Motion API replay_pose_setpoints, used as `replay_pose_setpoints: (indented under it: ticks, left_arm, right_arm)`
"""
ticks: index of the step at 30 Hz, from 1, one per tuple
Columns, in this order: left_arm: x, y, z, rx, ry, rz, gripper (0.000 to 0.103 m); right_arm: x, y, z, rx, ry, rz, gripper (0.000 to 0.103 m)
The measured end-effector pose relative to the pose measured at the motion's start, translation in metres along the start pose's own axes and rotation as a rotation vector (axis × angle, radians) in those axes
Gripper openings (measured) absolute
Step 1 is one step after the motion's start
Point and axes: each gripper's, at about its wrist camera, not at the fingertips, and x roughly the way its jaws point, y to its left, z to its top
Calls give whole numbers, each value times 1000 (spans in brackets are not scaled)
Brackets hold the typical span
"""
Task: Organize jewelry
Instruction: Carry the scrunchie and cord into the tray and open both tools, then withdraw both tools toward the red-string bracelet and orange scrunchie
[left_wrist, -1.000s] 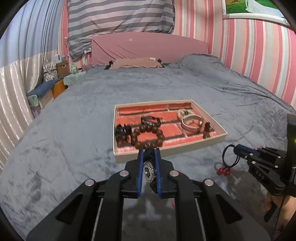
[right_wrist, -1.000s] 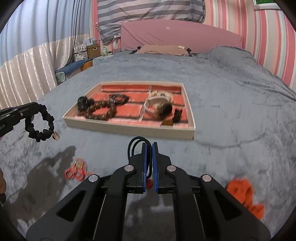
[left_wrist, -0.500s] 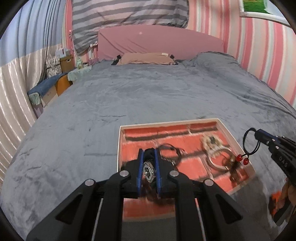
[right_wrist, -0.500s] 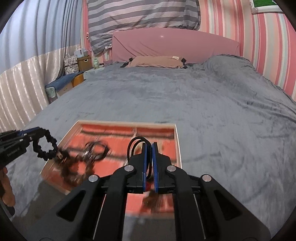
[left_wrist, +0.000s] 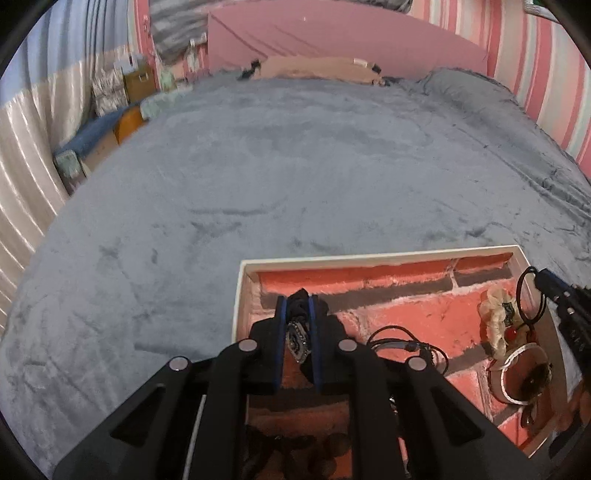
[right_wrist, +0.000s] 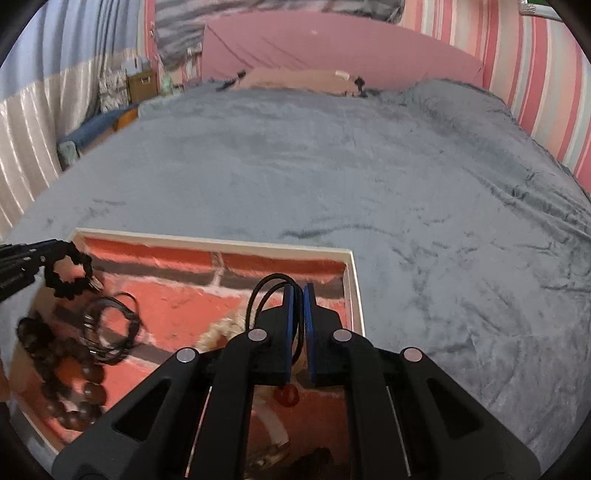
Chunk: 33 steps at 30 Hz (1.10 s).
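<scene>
A cream-rimmed tray (left_wrist: 369, 256) with a red brick-pattern lining lies on the grey bed; it also shows in the right wrist view (right_wrist: 258, 244). My left gripper (left_wrist: 298, 301) is shut on a black beaded bracelet with a silver charm (left_wrist: 296, 338), held above the tray's far left corner; the bracelet also shows in the right wrist view (right_wrist: 70, 277). My right gripper (right_wrist: 298, 291) is shut on a black hair tie with red beads (right_wrist: 269, 295), held above the tray's right side. In the tray lie a brown bead bracelet (right_wrist: 62, 380), black cords (right_wrist: 110, 328) and a cream scrunchie (left_wrist: 498, 325).
The grey blanket (right_wrist: 406, 184) spreads wide beyond the tray. A pink headboard (right_wrist: 332, 55) and a pillow stand at the far end. Boxes and a blue mat (left_wrist: 96, 129) sit off the bed's left side.
Both grippers have moved forward from in front of the tray to above it, still holding their items. The tray now fills the lower part of both views.
</scene>
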Motion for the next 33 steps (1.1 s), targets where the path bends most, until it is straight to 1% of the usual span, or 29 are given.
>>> replay_pose_setpoints:
  ticks: [1,3,6,8,10,11,12,13,14,15,16,17,19,21,22,23,25,26,28,31,33]
  left_arm:
    - [4,0,-2,6,9,9,12]
    - [12,-2,-6,26,29,19,12]
    - [19,-4,-14,46,57,33,13]
    - [16,-4,-14,46,47,34,13]
    - [14,-5,-13,55,64,23,16]
    - [13,-5,-13,59,70,31,25]
    - [10,-5,-13,64,64,47,40]
    - [5,-6,-14,74,47,73,48]
    - [0,-7,-14,77,36,88,58]
    - [-5,-6,-14,76,29,90,59]
    - [-12,-5,-14,70,26,73,59]
    - [-17,-6,-15,67,22,66,59]
    - [-33,-5,-19,64,6,66,59]
    - [-48,-3,-23,58,-4,58,67]
    - [-55,-2,-26,53,-13,56,68]
    - [-68,-1,-32,47,-32,51,73]
    - [-89,-1,-45,46,-54,43,74]
    - [-99,-1,-51,48,-58,39,74]
    - [-114,-3,-60,53,-62,29,74]
    - [-151,-8,-81,44,-86,9,74]
    - [-171,-11,-91,30,-106,2,83]
  right_arm:
    - [6,-1,-3,10,25,4,7]
    - [9,-3,-5,20,37,1,7]
    - [14,1,-6,5,83,-4,8]
    - [14,4,-6,-16,89,-13,15]
    - [10,5,-5,-24,86,-21,35]
    - [7,5,-5,-17,86,-13,39]
    - [6,4,-6,-11,91,-9,48]
    - [5,3,-5,-6,95,-10,54]
    - [2,2,-6,1,96,-12,55]
    - [-2,-1,-6,14,95,-6,60]
    - [-6,-4,-7,28,93,3,66]
    - [-12,-6,-10,35,87,4,69]
    - [-25,-8,-13,41,67,-3,78]
    - [-42,-11,-18,50,40,4,85]
    - [-53,-13,-21,55,27,6,89]
    - [-65,-15,-24,58,10,12,91]
    - [-87,-19,-31,61,-24,13,97]
    - [-96,-21,-33,60,-36,9,98]
    - [-122,-25,-42,55,-68,6,98]
    - [-158,-30,-55,46,-96,13,99]
    - [-177,-31,-63,33,-106,11,99]
